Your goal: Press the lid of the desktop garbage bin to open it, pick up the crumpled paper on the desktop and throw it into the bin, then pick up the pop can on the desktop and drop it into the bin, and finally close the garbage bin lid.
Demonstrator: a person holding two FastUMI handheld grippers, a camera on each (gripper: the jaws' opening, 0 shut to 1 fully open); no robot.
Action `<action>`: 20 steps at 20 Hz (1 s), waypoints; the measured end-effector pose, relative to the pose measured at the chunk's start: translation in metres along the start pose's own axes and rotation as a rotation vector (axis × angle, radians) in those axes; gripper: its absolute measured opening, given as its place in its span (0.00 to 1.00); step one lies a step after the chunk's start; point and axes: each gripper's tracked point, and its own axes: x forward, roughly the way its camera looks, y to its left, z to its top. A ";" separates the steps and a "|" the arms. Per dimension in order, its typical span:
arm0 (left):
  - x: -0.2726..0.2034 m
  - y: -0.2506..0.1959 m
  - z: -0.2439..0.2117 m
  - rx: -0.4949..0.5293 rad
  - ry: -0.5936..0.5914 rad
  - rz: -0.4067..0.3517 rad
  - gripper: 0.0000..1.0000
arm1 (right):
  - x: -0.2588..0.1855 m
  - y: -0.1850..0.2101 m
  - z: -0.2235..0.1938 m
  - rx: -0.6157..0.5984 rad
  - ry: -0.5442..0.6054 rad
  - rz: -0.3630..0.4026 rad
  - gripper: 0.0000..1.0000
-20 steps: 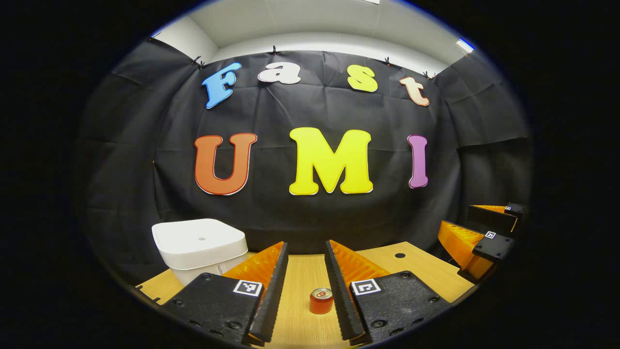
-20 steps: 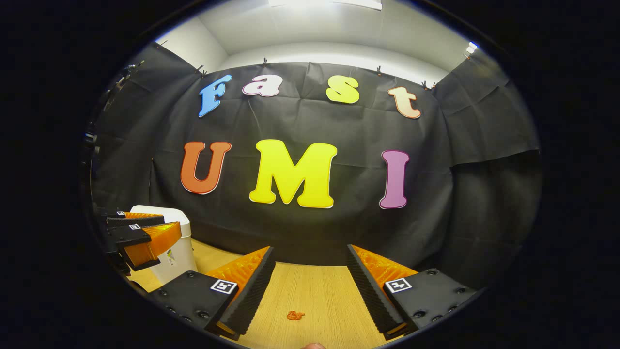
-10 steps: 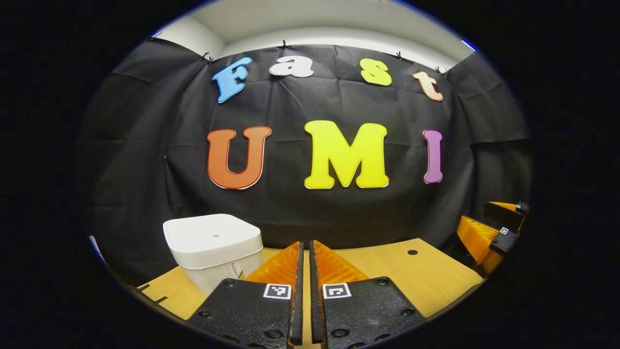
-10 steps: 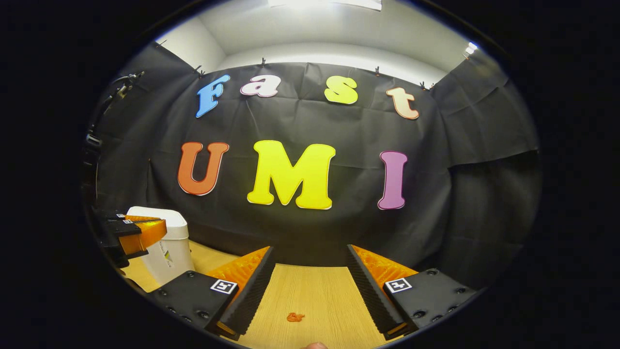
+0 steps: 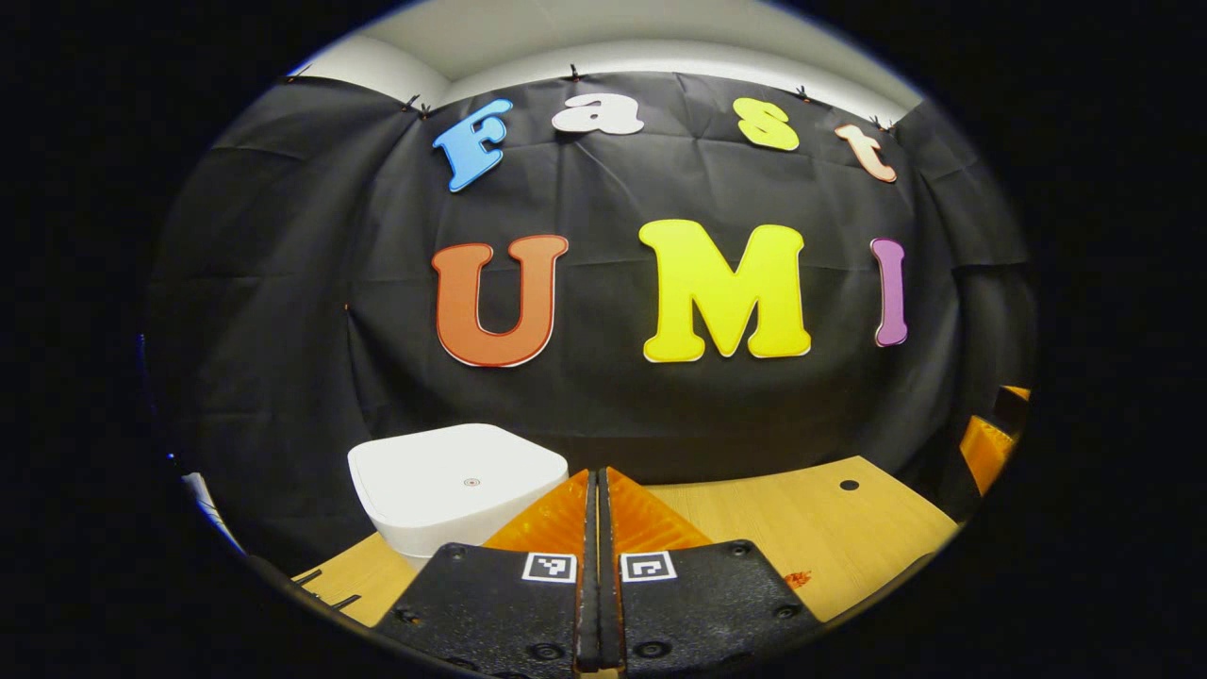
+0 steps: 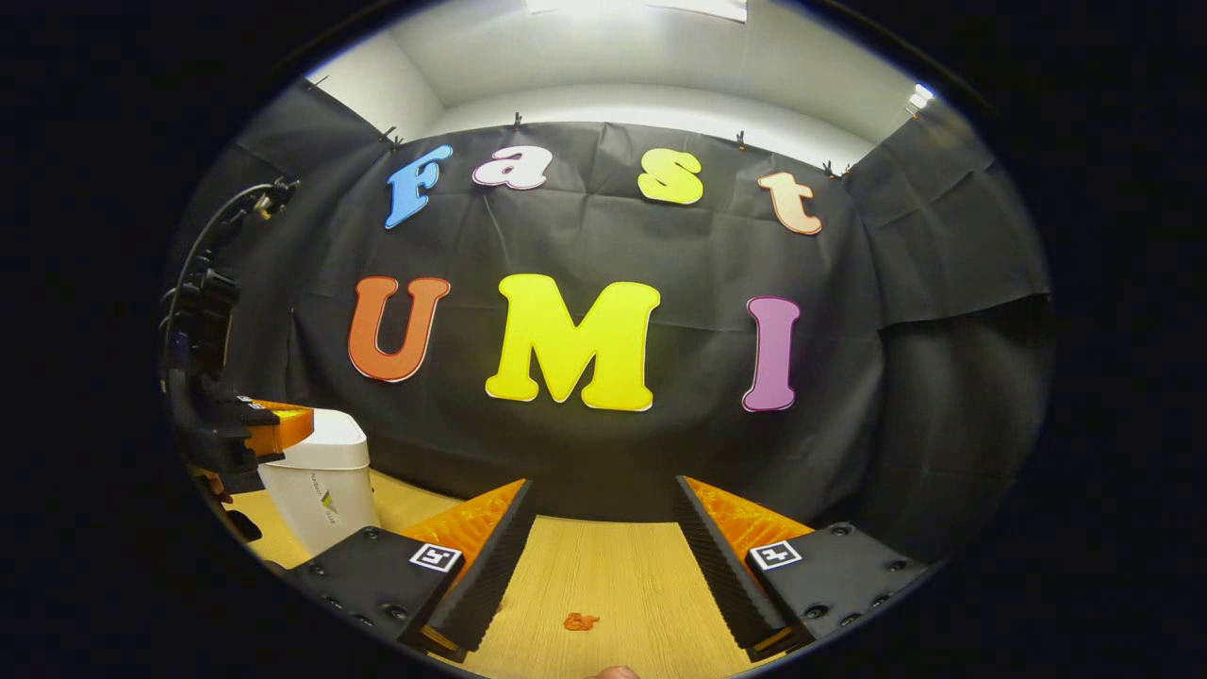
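A staged recording booth inside an ordinary room, not a home. Black cloth wall (image 6: 603, 453) clipped up along its top edge, creased and hanging loose at the right side. Above it, plain white wall and ceiling (image 6: 622, 66) with a bright light panel. Pale wooden desktop (image 6: 603, 585) with a round cable hole (image 5: 849, 485), as on office furniture. At the left edge, cabled equipment on a stand (image 6: 203, 321).

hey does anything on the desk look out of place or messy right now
Mostly tidy. One oddity: a small orange scrap lies loose on the wooden desk between the open right gripper's fingers. The white bin stands upright, lid closed, beside the shut left gripper.
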 end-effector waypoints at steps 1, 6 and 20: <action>0.005 0.004 -0.001 0.001 0.005 0.002 0.03 | 0.003 0.002 -0.001 0.001 0.003 0.004 0.93; 0.031 0.032 -0.005 0.025 0.049 0.030 0.03 | 0.010 0.005 0.000 -0.004 0.003 0.014 0.94; 0.082 0.086 -0.038 -0.008 0.268 0.039 0.02 | 0.020 -0.001 -0.008 0.002 0.035 0.007 0.94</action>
